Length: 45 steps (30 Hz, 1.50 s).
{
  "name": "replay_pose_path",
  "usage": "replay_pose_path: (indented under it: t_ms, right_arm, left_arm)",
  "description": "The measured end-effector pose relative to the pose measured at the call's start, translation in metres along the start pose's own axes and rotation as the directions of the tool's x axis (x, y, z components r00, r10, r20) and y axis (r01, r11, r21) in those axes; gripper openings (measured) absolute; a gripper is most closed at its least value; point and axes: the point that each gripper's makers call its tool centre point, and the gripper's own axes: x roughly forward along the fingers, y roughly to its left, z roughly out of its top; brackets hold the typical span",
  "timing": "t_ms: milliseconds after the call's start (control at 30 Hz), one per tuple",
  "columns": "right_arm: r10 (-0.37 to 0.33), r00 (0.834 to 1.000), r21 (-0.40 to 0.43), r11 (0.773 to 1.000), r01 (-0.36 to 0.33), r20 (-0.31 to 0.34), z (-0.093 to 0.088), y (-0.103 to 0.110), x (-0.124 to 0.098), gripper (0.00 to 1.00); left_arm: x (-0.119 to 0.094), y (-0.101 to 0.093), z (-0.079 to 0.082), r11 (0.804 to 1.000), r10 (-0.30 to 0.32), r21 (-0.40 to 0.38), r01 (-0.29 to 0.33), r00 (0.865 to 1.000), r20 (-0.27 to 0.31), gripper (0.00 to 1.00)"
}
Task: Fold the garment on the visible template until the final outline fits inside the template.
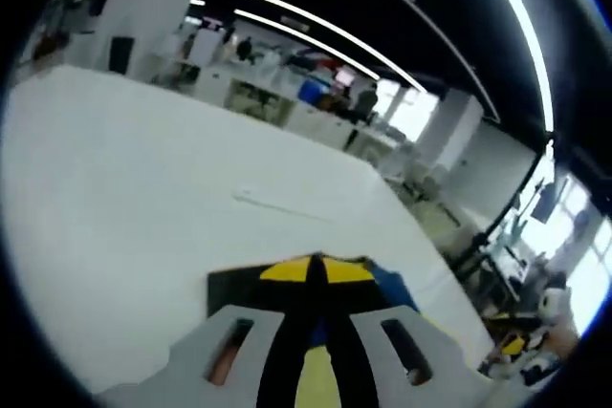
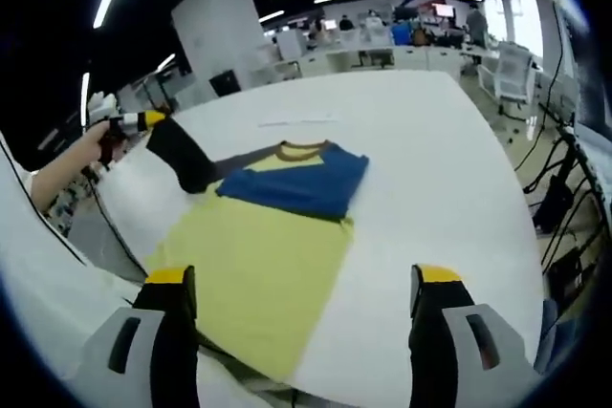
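Left gripper view looks along its own jaws, which rise from the bottom edge and are pressed together on a black piece of the shirt (image 1: 287, 284); the left gripper (image 1: 316, 279) holds that cloth lifted above the white table (image 1: 143, 179). Just past the yellow tips, a strip of blue cloth shows to the right. A thin pale line (image 1: 277, 205) lies on the table farther out. Beyond the table's far edge are desks and a person standing (image 1: 364, 100), under long ceiling lights.

Right gripper view has, at its far left, a hand (image 2: 86, 161) holding the left gripper (image 2: 143, 122), with a black sleeve (image 2: 186, 161) of the shirt hanging from it, raised off the table (image 2: 430, 160). To the right of that, the shirt (image 2: 258, 255) lies flat near the middle of the table: a wide yellow body toward the camera, a blue part folded across its upper half, and a brown-edged collar (image 2: 301, 149) at the far end. The same pale line (image 2: 296, 121) lies on the table beyond the collar. The right gripper (image 2: 304, 305) is at the bottom, its yellow-tipped jaws spread wide apart, holding nothing; the left jaw is over the yellow cloth's near edge, the right jaw over bare table. At the far right, chairs and cables (image 2: 564, 188) stand beside the table.
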Motion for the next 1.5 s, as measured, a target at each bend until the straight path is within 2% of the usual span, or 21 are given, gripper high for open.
replay_pose_path:
  t_ms: [233,433,633,900,1233,1500]
  right_arm:
    - [0.000,1.000,0.021,1.000,0.000,0.016,-0.002,-0.010,-0.006,0.92]
    - [-0.007,1.000,0.027,1.000,0.006,0.020,-0.005,-0.019,-0.013,0.91]
    - [-0.014,1.000,0.030,0.999,0.013,0.026,-0.006,-0.026,-0.019,0.91]
    - [-0.032,0.998,0.044,0.999,0.030,0.045,-0.009,-0.037,-0.029,0.91]
    - [-0.046,0.997,0.061,0.997,0.043,0.054,-0.016,-0.041,-0.038,0.91]
    - [-0.062,0.997,0.072,0.996,0.058,0.049,-0.025,-0.044,-0.048,0.91]
  left_arm:
    - [0.005,-0.024,0.001,1.000,-0.031,0.002,0.031,1.000,-0.001,0.00]
    - [0.012,-0.037,0.001,0.999,-0.051,0.012,0.051,0.999,-0.006,0.00]
    - [0.019,-0.060,0.001,0.995,-0.092,0.025,0.092,0.996,-0.012,0.00]
    - [0.029,-0.090,-0.005,0.988,-0.147,0.035,0.148,0.989,-0.028,0.00]
    - [0.036,-0.115,-0.011,0.980,-0.195,0.028,0.197,0.980,-0.039,0.00]
    - [0.046,-0.139,-0.016,0.967,-0.254,0.012,0.255,0.966,-0.043,0.00]
